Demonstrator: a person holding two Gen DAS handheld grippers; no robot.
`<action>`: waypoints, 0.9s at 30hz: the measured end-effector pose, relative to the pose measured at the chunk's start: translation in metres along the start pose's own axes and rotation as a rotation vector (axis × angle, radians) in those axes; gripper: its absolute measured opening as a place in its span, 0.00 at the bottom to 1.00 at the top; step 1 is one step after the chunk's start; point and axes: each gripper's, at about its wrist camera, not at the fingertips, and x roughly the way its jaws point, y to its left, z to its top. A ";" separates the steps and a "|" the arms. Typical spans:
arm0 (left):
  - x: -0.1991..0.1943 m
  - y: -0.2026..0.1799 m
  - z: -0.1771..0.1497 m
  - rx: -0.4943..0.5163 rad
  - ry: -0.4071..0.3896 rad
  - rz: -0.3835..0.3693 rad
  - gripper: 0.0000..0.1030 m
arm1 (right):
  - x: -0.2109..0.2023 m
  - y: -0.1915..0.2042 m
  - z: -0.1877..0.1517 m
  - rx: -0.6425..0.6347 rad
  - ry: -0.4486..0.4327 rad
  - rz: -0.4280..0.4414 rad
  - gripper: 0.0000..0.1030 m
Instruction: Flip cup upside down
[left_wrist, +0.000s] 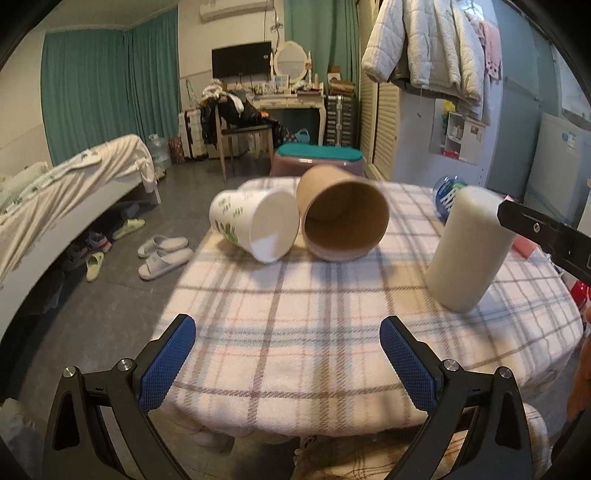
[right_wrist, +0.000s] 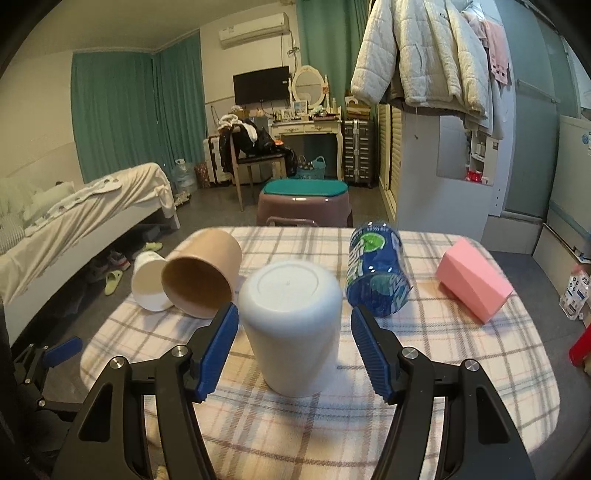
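Note:
A white cup (right_wrist: 293, 326) stands upside down on the plaid tablecloth (right_wrist: 424, 369), its flat base up. My right gripper (right_wrist: 291, 328) is open, its blue pads on either side of the cup without touching it. The cup also shows in the left wrist view (left_wrist: 467, 247) at the right, with a right gripper finger (left_wrist: 546, 232) beside it. My left gripper (left_wrist: 288, 360) is open and empty over the near edge of the table (left_wrist: 295, 332).
A brown paper cup (right_wrist: 201, 278) and a white printed cup (left_wrist: 255, 223) lie on their sides at the far left of the table. A blue can (right_wrist: 376, 273) and a pink box (right_wrist: 472, 282) sit at the far right. Bed and floor lie to the left.

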 end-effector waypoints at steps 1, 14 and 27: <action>-0.004 -0.001 0.002 -0.005 -0.014 0.007 1.00 | -0.005 -0.002 0.001 0.001 -0.006 0.001 0.62; -0.077 -0.032 0.005 -0.015 -0.196 -0.020 1.00 | -0.079 -0.030 -0.024 0.015 -0.012 -0.015 0.62; -0.100 -0.052 -0.020 0.021 -0.261 -0.005 1.00 | -0.110 -0.058 -0.065 0.082 -0.054 -0.041 0.92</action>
